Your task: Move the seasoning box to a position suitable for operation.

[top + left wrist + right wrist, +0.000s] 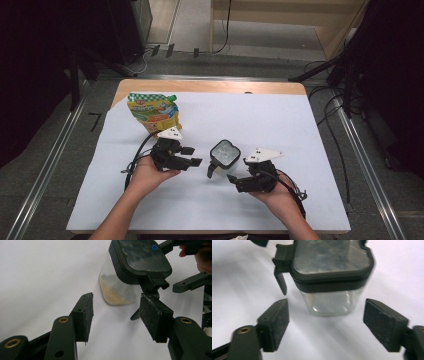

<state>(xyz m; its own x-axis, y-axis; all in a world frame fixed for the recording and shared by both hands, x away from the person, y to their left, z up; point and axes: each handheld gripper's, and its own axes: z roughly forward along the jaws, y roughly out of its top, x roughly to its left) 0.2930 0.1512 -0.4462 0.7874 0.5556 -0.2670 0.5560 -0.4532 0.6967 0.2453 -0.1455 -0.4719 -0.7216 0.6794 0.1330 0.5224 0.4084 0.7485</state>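
Observation:
A clear square jar [225,153] with a black clip lid stands mid-table on the white sheet; a thin layer of tan grains lies in its bottom [113,295]. My left gripper [192,156] is open just left of the jar, its pads [86,315] near the lid's hanging latch [136,313]. My right gripper [223,176] is open just in front of the jar [332,277], jaws spread wider than its body and holding nothing. A yellow snack pouch [152,112] lies at the back left.
The white sheet [280,125] covers most of the wooden table [210,86]. Metal rails run along the floor on both sides [50,160]. Cables trail at the right [330,115]. Dark stands and curtains ring the table.

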